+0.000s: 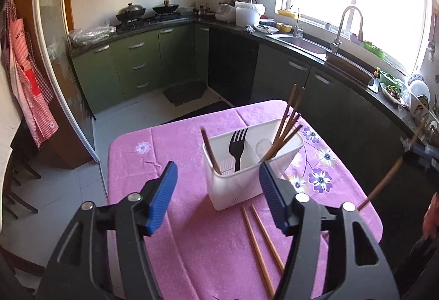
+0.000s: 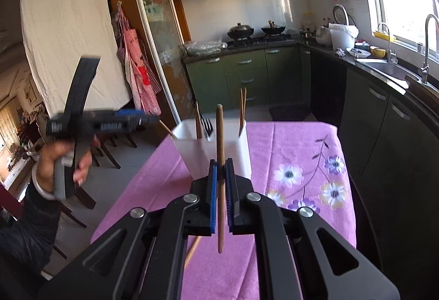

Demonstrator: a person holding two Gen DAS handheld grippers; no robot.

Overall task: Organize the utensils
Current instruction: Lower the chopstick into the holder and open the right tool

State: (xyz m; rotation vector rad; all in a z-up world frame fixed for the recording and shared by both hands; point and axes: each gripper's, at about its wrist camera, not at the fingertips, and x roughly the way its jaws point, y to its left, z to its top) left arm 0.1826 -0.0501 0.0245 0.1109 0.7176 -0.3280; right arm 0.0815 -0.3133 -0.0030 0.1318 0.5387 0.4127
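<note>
A white utensil holder stands on the pink flowered tablecloth. It holds a black fork, one chopstick at its left and several chopsticks at its right. Two chopsticks lie on the cloth in front of it. My left gripper is open and empty above the near cloth. My right gripper is shut on an upright chopstick, just in front of the holder. That chopstick also shows at the right edge of the left wrist view.
The small table stands in a kitchen with green cabinets, a stove with woks and a sink under a window. The left gripper and the hand holding it hover off the table's left side. Chairs stand left.
</note>
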